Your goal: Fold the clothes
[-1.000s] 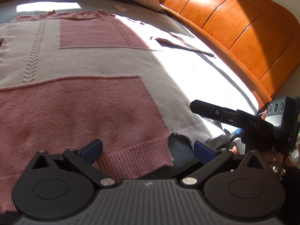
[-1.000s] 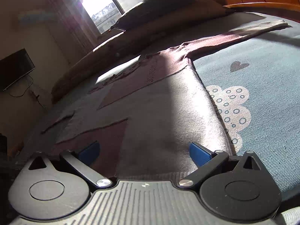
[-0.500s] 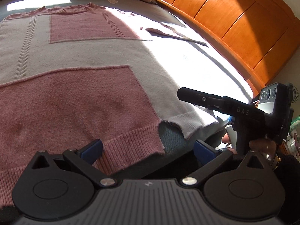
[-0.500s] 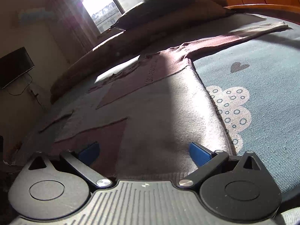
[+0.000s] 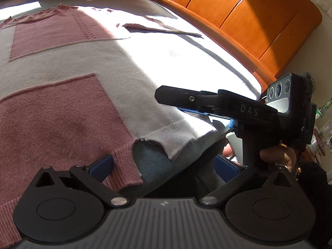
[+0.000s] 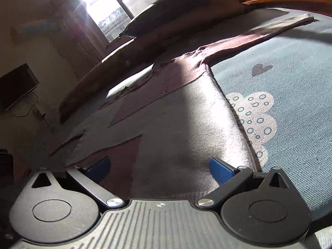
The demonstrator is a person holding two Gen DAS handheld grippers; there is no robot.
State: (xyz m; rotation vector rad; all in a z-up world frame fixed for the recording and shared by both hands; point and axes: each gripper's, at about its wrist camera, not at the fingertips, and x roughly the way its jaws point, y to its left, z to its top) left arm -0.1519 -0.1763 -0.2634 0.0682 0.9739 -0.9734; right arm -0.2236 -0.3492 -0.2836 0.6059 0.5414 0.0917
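Sunlit bedroom, and spread flat across the blue-grey patterned bedspread (image 6: 290, 95) lies the pink-and-cream knitted sweater (image 5: 87, 78), hem nearest us, one sleeve (image 6: 259, 35) stretched out toward the glossy orange wooden headboard (image 5: 244, 18). Left gripper (image 5: 164, 166) hovers at the ribbed hem, jaws spread wide with nothing between them. Right gripper (image 6: 158, 167) sits low over the cream panel, jaws likewise wide apart and empty; from the left wrist view its black body crosses the sweater's corner. Dark pillows (image 6: 170, 6) pile near the bright window (image 6: 116, 10), a black television (image 6: 16, 85) on the wall.
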